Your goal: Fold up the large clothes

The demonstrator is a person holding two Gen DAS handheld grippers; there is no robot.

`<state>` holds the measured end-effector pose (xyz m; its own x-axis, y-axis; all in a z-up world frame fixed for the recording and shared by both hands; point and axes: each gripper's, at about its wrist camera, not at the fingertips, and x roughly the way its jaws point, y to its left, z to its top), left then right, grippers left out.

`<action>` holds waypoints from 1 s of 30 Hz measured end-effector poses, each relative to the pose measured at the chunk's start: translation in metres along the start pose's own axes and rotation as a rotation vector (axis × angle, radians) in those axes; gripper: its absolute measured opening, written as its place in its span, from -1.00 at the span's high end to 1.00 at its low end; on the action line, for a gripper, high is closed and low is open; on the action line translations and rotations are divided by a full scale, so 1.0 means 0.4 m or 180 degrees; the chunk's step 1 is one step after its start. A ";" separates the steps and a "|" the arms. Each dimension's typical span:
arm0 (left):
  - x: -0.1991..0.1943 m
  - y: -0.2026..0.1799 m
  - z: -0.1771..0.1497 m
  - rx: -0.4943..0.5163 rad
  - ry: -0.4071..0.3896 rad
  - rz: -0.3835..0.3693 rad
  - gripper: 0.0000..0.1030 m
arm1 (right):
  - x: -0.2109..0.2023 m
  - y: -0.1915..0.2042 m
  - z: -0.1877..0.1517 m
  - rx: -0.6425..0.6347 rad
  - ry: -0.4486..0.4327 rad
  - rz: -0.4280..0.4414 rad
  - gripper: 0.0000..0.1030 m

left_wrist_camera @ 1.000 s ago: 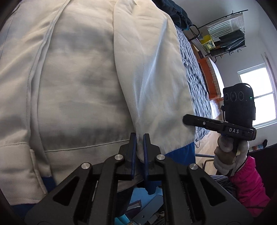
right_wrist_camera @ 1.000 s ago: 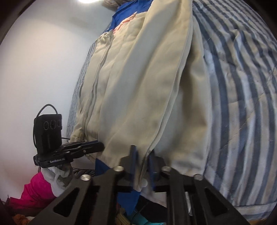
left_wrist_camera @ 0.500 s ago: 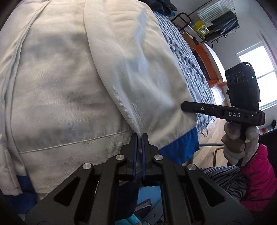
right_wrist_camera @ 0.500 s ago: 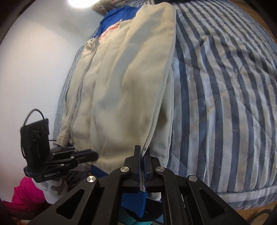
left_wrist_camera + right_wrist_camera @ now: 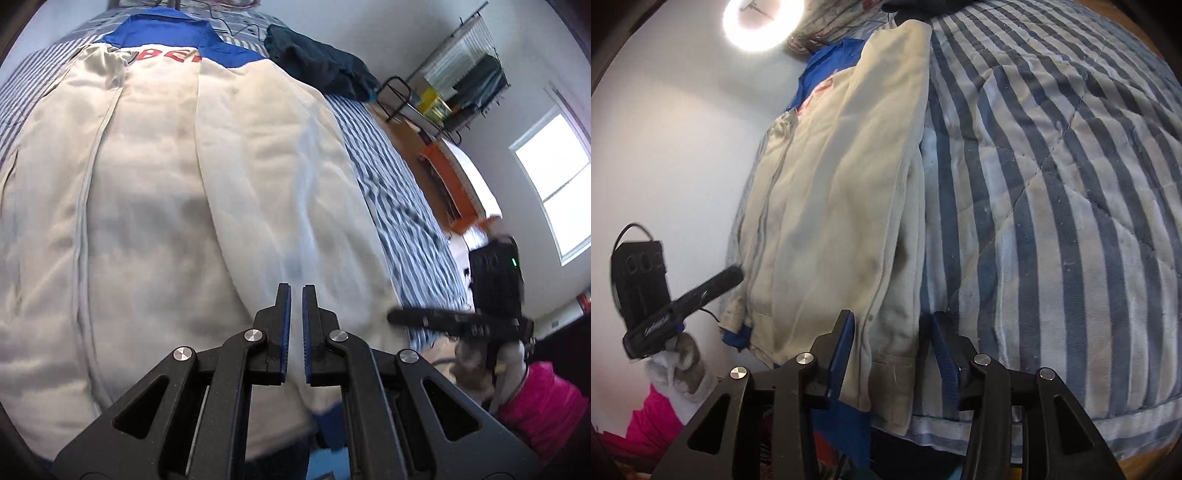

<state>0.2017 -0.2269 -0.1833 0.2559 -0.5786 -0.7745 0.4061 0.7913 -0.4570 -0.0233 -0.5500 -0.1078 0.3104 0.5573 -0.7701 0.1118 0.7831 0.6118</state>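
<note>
Cream jacket point(image 5: 166, 206), soft woven cotton with blue collar and hem, lies flat lengthwise on the striped quilted bedspread point(image 5: 1052, 206). My left gripper point(image 5: 296, 295) hangs over its lower end, blue ribbed pads nearly together, nothing between them. Only this view shows red lettering at the collar. My right gripper point(image 5: 892, 328) is opening; the jacket's hem edge lies between the parted pads.

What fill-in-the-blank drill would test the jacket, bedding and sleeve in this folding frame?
The quilt under the cream jacket has blue and white ___.
The jacket's collar is ___.
The person's sleeve is ___.
Missing words: stripes; blue; pink.
</note>
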 end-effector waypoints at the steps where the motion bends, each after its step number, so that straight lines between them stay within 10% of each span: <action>1: 0.021 -0.003 0.014 0.0005 -0.0012 0.0020 0.96 | 0.001 -0.001 -0.002 0.0011 0.0011 0.0093 0.29; 12: 0.203 -0.015 0.025 0.0481 0.0129 0.0503 0.97 | 0.023 0.037 -0.009 -0.0019 0.0070 -0.0045 0.79; 30: -0.133 -0.026 -0.197 0.0107 -0.0193 0.0112 0.49 | -0.006 0.178 0.032 -0.0388 -0.0070 -0.0481 0.84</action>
<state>0.1147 -0.1887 -0.1716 0.3226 -0.5623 -0.7614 0.4251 0.8048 -0.4143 -0.0041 -0.4989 -0.0602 0.3195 0.4258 -0.8466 0.0441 0.8857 0.4621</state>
